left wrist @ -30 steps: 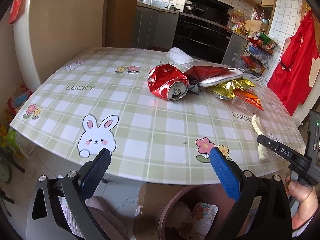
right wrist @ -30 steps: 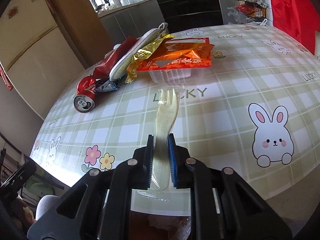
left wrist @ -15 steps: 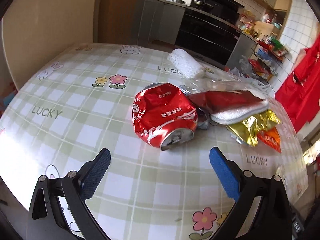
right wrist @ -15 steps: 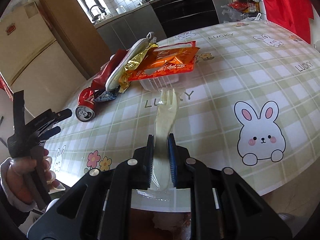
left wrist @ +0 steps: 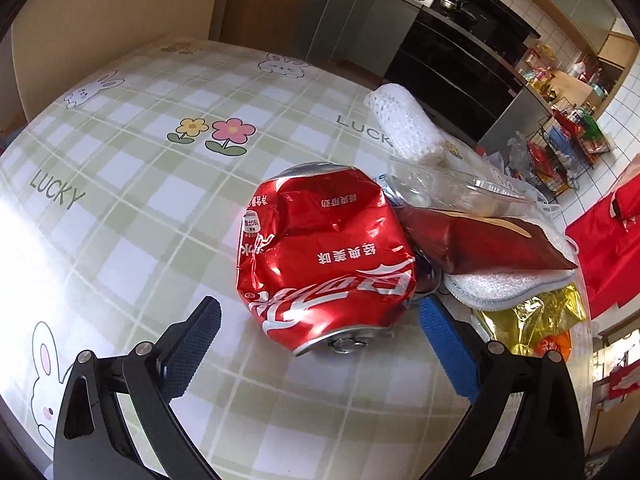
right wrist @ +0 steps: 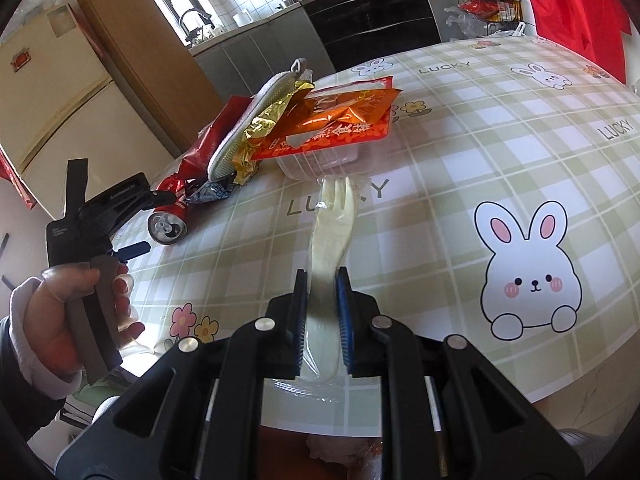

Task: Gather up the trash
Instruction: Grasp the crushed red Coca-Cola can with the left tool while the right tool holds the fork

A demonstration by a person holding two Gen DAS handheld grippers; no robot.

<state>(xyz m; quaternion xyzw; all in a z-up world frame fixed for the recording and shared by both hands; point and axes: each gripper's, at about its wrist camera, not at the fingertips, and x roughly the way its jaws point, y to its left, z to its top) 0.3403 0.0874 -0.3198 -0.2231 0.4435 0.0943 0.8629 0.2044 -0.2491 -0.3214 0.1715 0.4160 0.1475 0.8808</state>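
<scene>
Step in hand: my left gripper point(left wrist: 316, 320), jaws spread wide and empty, straddles the crushed red can point(left wrist: 326, 258) lying on the counter point(left wrist: 132, 184). Next, I judge, it must close squarely on the can's dented flanks. My right gripper point(right wrist: 322, 280) is clamped on a wrapped plastic fork point(right wrist: 334, 224). Against the can's far side crowd a dark red pouch point(left wrist: 480, 244), a grey pad point(left wrist: 508, 284) and gold foil point(left wrist: 532, 320), which may snag.

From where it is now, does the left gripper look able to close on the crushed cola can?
Probably yes. The left gripper is open, with its fingers either side of the crushed cola can and nothing in front. The dark red wrapper and white cloth crowd the right finger, so it may catch them.
</scene>
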